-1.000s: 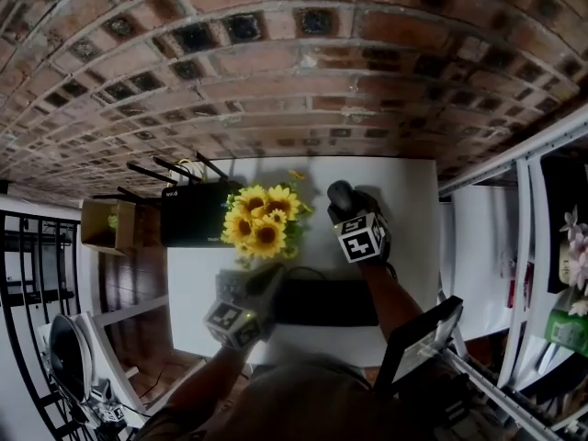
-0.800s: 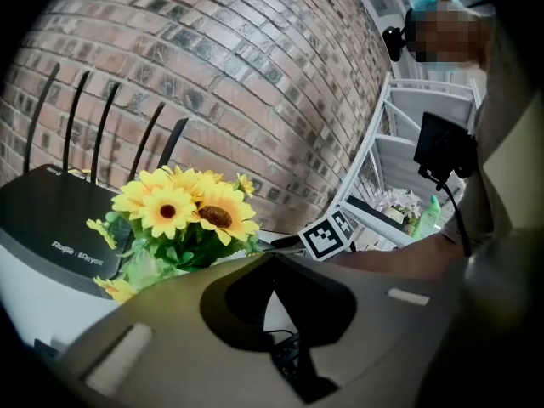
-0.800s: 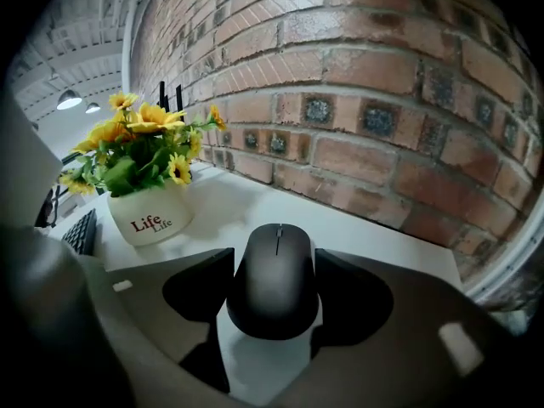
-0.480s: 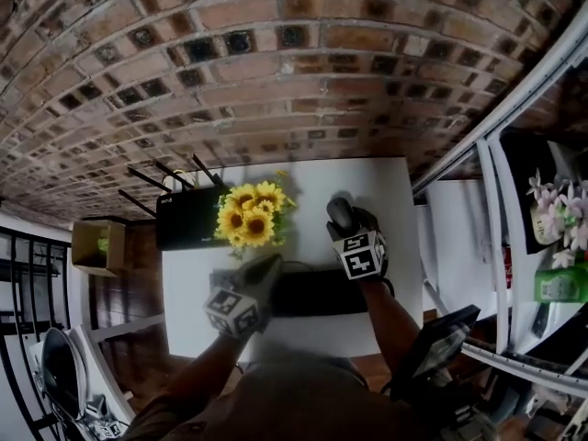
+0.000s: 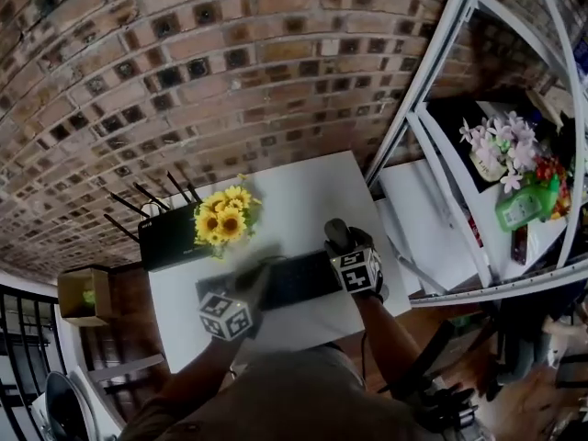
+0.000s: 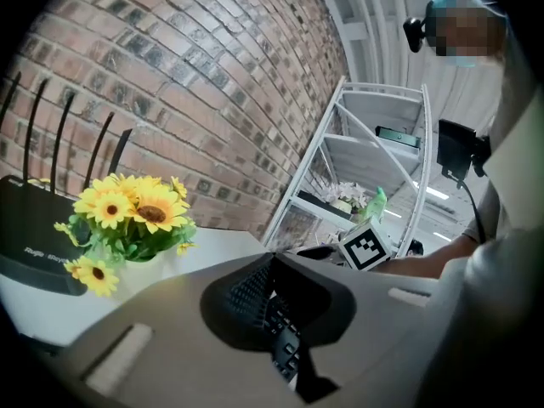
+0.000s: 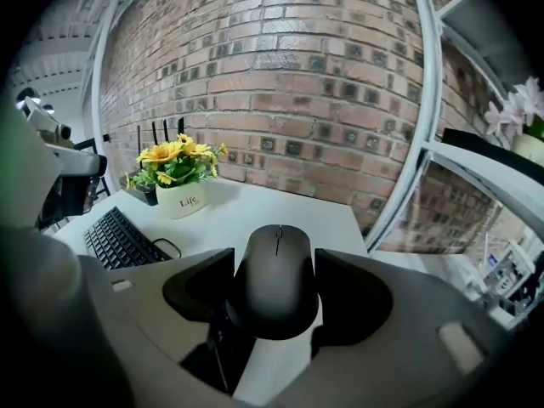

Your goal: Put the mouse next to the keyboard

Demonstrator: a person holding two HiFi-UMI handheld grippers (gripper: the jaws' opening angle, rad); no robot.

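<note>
Gripped a smooth, matte black, domed plastic mouse (image 7: 274,291) between the widely parted jaws of the right gripper (image 7: 272,266), with both dark pads pressed against its flanks and the scroll wheel facing away. Held it just clear of the flat white surface (image 7: 255,213), near the right end of the slim black keyboard (image 7: 119,240) with low square keys and a thin black cord looped beside it. Showed the left gripper (image 6: 270,263) clenched on nothing, its dotted rubbery pads meeting at the tips, above those keys. Shared the surface with yellow fabric-looking sunflowers (image 6: 127,211) in a small white pot (image 7: 185,201) and a flat black router (image 6: 34,253) with thin upright antennas. Backed onto a rough red-brown brick wall (image 7: 280,66), beside a white metal shelf rack (image 6: 374,155).
</note>
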